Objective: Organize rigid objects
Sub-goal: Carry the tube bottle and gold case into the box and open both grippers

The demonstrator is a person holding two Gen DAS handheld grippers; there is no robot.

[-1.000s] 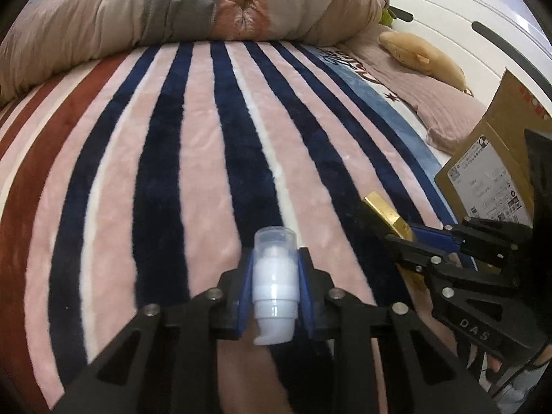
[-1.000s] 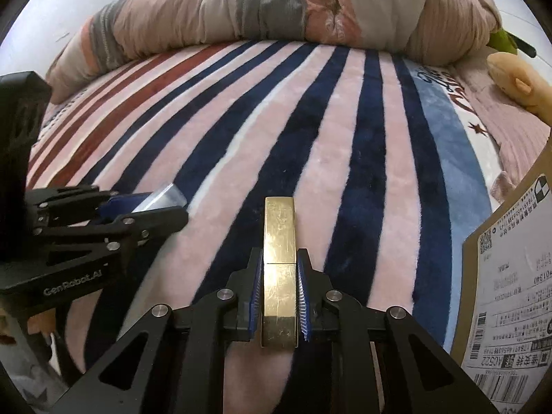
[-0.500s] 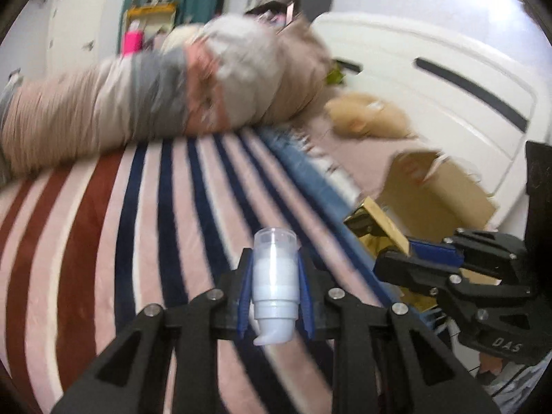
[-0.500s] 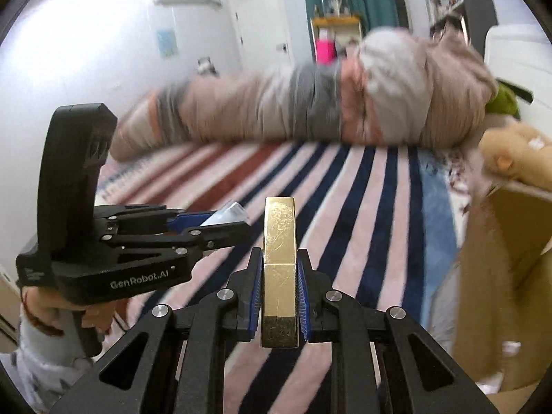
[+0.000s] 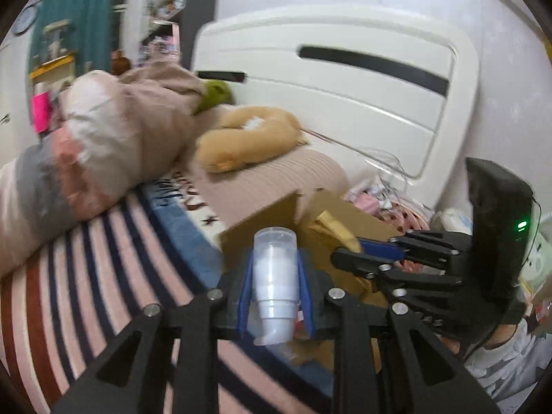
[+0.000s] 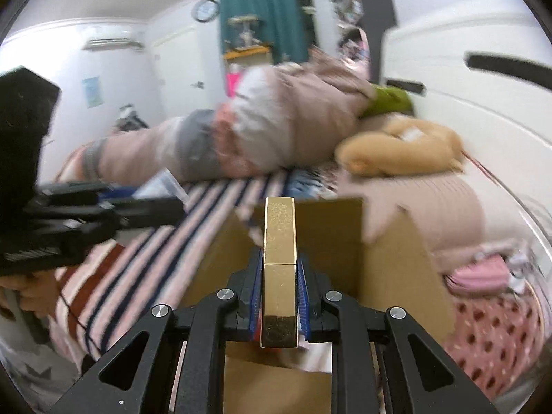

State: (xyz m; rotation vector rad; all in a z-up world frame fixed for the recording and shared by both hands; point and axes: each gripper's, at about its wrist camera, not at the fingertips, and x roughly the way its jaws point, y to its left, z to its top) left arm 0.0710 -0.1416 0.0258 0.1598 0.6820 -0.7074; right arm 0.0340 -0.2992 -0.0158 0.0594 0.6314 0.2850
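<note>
My left gripper [image 5: 275, 286] is shut on a white pump bottle with a clear cap [image 5: 275, 272], held above the bed's edge in front of a brown cardboard box [image 5: 262, 220]. The right gripper [image 6: 278, 283] is shut on a gold rectangular case [image 6: 278, 241], which hangs over the open cardboard box [image 6: 390, 258]. In the left wrist view the right gripper [image 5: 348, 252] shows at right with the gold case [image 5: 336, 231] in it. The right wrist view has the left gripper [image 6: 172, 200] at left, the bottle's clear cap [image 6: 162, 184] poking out of it.
A striped pink, navy and red blanket [image 5: 86, 276] covers the bed, with a bundled duvet [image 5: 103, 138] and a tan plush toy [image 5: 248, 138] behind. A white headboard [image 5: 345, 86] stands at the back. Pink spotted fabric [image 6: 490, 327] lies right of the box. A sleeve [image 5: 510, 362] shows at lower right.
Both grippers have risen off the blanket and swung right toward the cardboard box, each keeping its hold. The box and headboard now fill the views.
</note>
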